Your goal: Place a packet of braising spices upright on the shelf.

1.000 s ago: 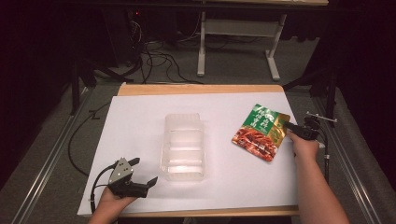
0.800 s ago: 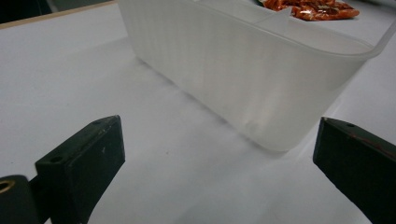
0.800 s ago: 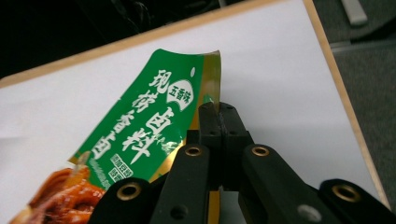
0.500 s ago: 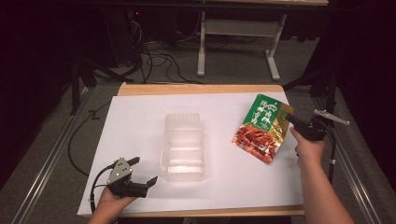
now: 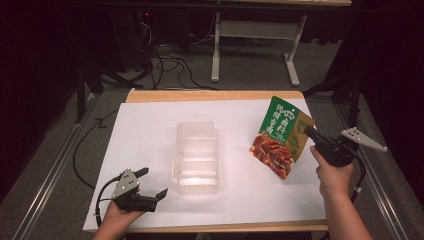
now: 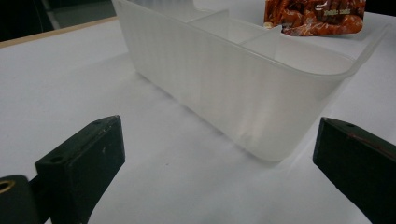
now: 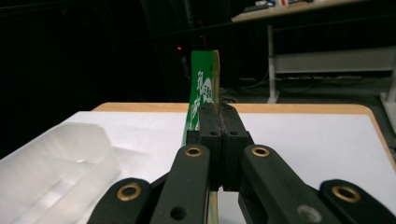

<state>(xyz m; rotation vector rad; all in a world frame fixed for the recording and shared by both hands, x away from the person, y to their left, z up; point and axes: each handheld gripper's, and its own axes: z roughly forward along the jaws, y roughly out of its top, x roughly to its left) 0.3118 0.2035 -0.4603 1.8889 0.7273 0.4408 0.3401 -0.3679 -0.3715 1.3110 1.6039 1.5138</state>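
High view is showing your right gripper (image 5: 311, 134) pinching the green snack pouch (image 5: 278, 136) by its right edge, hanging it tilted above the white table cover (image 5: 150, 125), just right of the clear divided tray (image 5: 196, 156). Right gripper view is showing the jaws pressed flat on the thin film. You are handling something light, floppy and slick, so it is probably swinging easily; gripping the stiffer sealed edge looks safest. Your left gripper (image 5: 150, 186) is resting on the table near the tray's corner, jaws spread wide and empty.
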